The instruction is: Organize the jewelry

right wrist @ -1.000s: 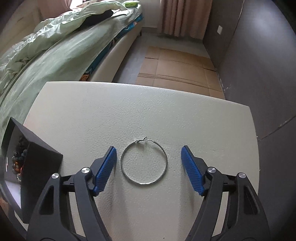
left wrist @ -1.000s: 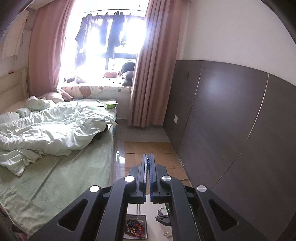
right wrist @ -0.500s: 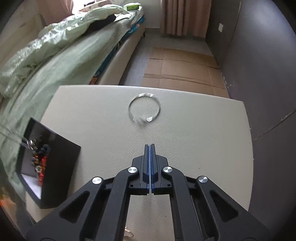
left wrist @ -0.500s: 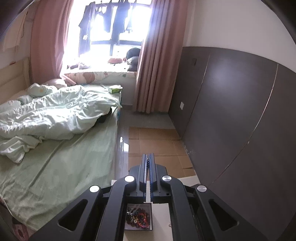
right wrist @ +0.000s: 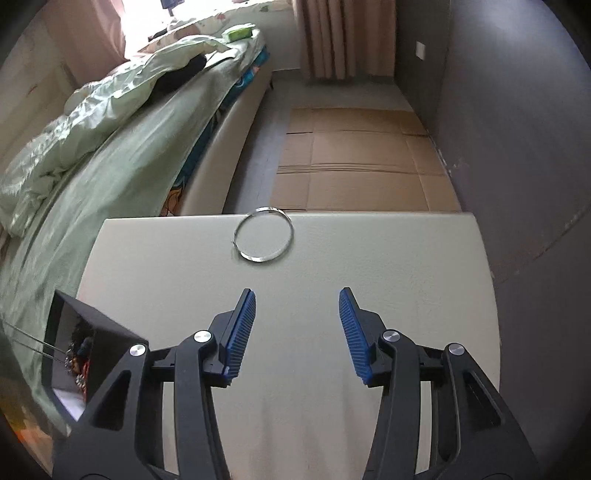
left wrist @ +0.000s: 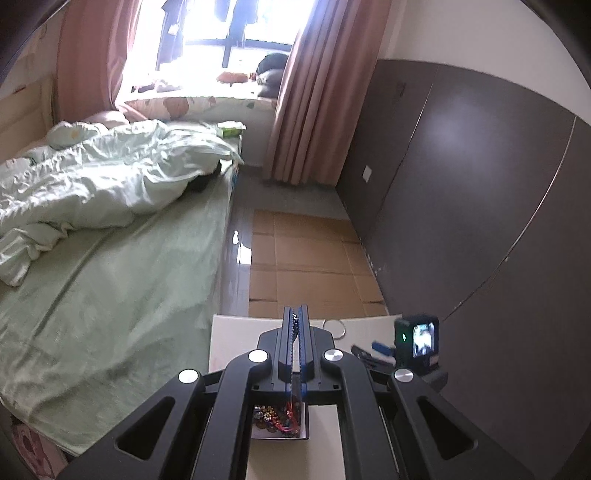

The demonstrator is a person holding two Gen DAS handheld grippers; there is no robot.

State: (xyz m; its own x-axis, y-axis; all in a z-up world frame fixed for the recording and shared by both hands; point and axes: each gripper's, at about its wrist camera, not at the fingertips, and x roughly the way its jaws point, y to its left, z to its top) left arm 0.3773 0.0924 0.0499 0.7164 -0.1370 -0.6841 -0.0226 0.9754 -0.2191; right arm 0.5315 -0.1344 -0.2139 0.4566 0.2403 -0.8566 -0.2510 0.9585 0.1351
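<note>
Right now the left gripper (left wrist: 294,325) is clenched on a bead string (left wrist: 294,322) above the box (left wrist: 279,424) — an early release drops it outside. Right gripper (right wrist: 297,332) jaws, just reopened, are empty; hoop (right wrist: 263,235) sits at the worktop (right wrist: 388,266) edge — a nudge sends it off.

Before you: bedroom. Bed (left wrist: 110,266), pale green sheet, rumpled duvet (left wrist: 110,184). Window (left wrist: 229,33), strongly backlit, dark clothes hanging in it. Pink curtains (left wrist: 317,103) either side. Dark brown panelled wall (left wrist: 461,184) on your right, white above. Glossy floor with flattened cardboard (left wrist: 306,266). White desk (right wrist: 369,266) nearest you.
</note>
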